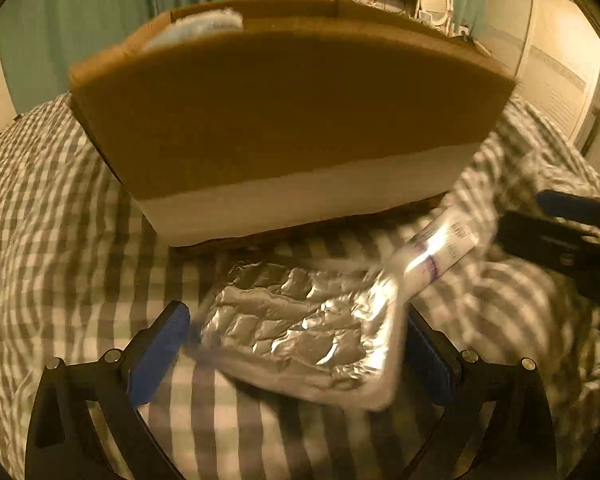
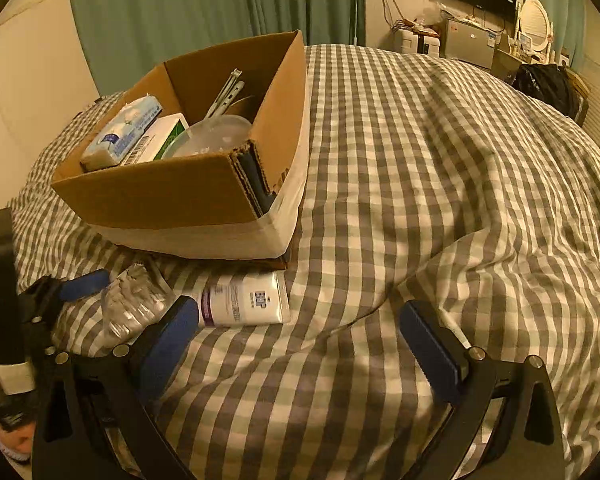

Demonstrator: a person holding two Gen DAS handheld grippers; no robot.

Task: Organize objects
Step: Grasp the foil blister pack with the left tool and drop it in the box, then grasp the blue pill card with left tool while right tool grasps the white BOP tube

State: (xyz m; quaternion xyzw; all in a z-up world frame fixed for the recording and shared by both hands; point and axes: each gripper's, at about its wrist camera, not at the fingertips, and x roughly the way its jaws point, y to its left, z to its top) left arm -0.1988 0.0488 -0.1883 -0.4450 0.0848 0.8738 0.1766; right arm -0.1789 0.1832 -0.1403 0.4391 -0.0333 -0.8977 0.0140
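Checked bedding [image 2: 420,160] covers the bed; a box [image 2: 188,192] sits on it. Left tool [image 1: 296,344] is spread around a foil pack [image 1: 300,328], ungripped; right tool [image 2: 300,332] gapes empty. Slippery foil could be fumbled when pinched

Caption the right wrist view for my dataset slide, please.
Open right hand-held gripper over a checked bedspread, near a white packet and a part-filled cardboard box.
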